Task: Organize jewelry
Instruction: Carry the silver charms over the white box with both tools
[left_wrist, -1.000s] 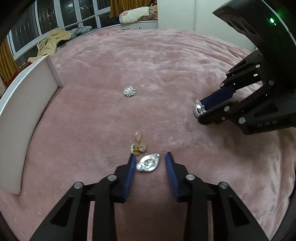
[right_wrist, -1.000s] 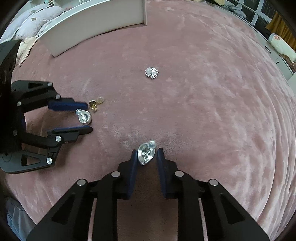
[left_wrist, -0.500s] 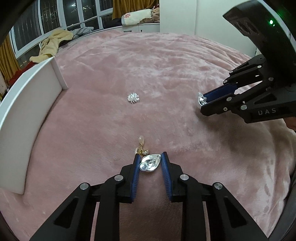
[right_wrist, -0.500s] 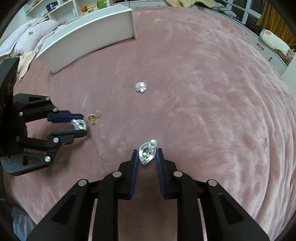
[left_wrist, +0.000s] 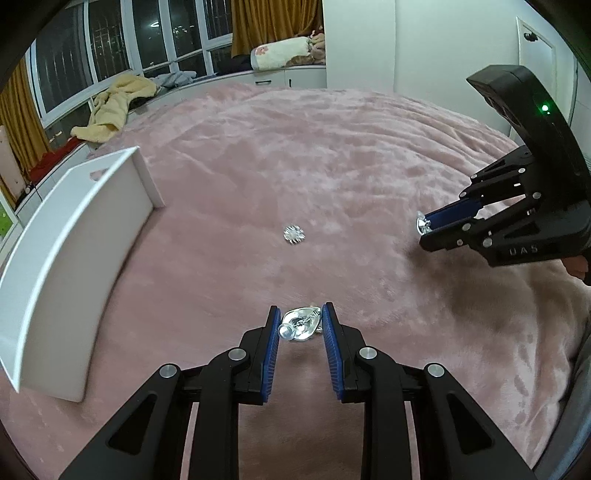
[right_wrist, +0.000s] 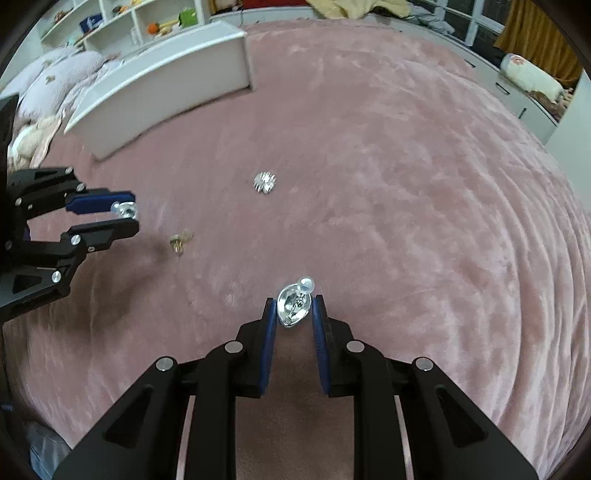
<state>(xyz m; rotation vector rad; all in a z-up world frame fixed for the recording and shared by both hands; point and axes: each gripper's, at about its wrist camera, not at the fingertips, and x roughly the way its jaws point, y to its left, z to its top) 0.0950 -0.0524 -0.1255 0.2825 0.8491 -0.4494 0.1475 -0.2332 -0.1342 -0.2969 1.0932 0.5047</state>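
Observation:
My left gripper (left_wrist: 300, 320) is shut on a silver teardrop earring (left_wrist: 300, 326), held above the pink blanket (left_wrist: 332, 155). My right gripper (right_wrist: 294, 307) is shut on a matching silver earring (right_wrist: 292, 308) with a small bead at its top. Each gripper shows in the other's view: the right gripper (left_wrist: 424, 229) at the right edge, the left gripper (right_wrist: 127, 218) at the left edge. A small gold earring (right_wrist: 180, 240) lies on the blanket near the left gripper. A silver star-shaped brooch (left_wrist: 293, 235) (right_wrist: 265, 182) lies further out.
A white open tray (left_wrist: 74, 258) (right_wrist: 166, 85) stands on the blanket at the left. Clothes (left_wrist: 110, 110) lie on the window ledge beyond the bed. Shelves (right_wrist: 122, 18) and pillows (right_wrist: 55, 81) sit behind the tray.
The left gripper's jaws closed on the silver earring and lifted it off the blanket, leaving the gold earring behind. The right gripper rose a little with its earring.

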